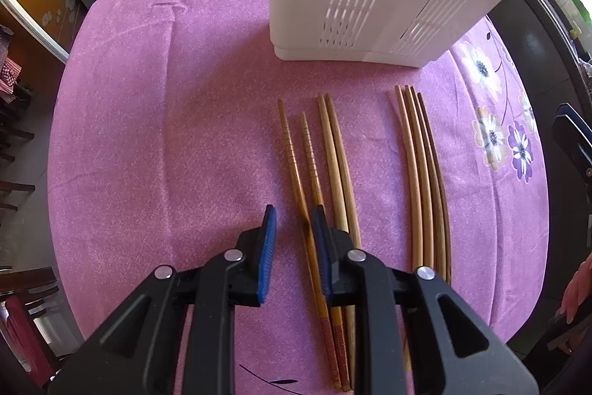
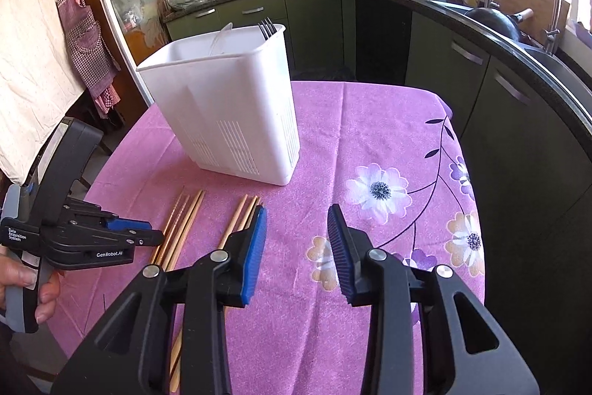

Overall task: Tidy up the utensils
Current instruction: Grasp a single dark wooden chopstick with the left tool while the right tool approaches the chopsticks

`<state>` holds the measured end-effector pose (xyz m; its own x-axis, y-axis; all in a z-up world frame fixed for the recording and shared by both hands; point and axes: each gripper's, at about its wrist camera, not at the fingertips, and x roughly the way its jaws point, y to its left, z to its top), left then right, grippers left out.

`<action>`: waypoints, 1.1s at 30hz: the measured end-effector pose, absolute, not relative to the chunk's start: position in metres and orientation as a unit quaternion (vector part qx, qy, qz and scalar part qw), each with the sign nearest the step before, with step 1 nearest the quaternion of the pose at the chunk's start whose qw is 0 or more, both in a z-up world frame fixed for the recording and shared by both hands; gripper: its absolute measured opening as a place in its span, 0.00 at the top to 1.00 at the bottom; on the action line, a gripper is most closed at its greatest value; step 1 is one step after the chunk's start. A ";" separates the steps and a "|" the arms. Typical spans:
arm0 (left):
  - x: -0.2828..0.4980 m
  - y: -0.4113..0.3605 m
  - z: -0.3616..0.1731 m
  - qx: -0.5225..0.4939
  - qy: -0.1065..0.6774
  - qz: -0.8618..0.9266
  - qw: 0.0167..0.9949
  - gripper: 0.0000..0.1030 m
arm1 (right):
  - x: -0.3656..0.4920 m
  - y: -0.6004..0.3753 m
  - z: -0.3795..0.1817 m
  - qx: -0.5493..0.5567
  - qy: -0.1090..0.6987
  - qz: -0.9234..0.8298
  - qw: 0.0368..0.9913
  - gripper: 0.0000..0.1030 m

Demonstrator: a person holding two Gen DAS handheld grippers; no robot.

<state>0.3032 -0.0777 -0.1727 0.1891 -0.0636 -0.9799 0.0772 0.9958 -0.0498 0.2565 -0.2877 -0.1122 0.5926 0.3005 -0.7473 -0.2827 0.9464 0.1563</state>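
the left gripper [image 1: 294, 223] has its jaws spread, hovering low over the desk with one ridged dark chopstick [image 1: 296, 173] running up between the blue pads [image 1: 268, 247]; whether a pad touches it cannot be told, and the right pad covers part of its twin. the grip ends of the chopsticks are cut off at 6 o'clock behind the black gripper body. the right gripper [image 2: 298, 228] also has its jaws spread, with only pink cloth between them.

in the left wrist view, at 1 o'clock from the jaws lies a plain pale pair [image 1: 338, 165] just beside the ridged ones, and at 2 o'clock, apart, a bundle of about four more chopsticks [image 1: 421, 173], their lower ends hidden.

in the right wrist view the left gripper's side at 9 o'clock reads "genrobot.ai" and "data acquisition system".

the white slotted utensil holder [image 2: 236, 113] stands at 11 o'clock on the floral pink tablecloth [image 2: 370, 143] covering the desk. its top is cut off in the left wrist view; in the right wrist view dark fork tines [image 2: 266, 24] and a pale, hard-to-identify utensil [image 2: 220, 39] stick out of it.
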 end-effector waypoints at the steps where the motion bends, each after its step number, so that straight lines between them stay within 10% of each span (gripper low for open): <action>1: 0.304 -0.079 -0.174 0.009 0.636 -0.042 0.770 0.84 | 0.258 -0.287 -0.113 0.009 0.424 0.164 0.891 0.66; 33: 0.284 -0.053 -0.127 0.017 0.606 -0.063 0.793 0.94 | 0.306 -0.229 -0.173 -0.033 0.652 0.194 0.732 0.82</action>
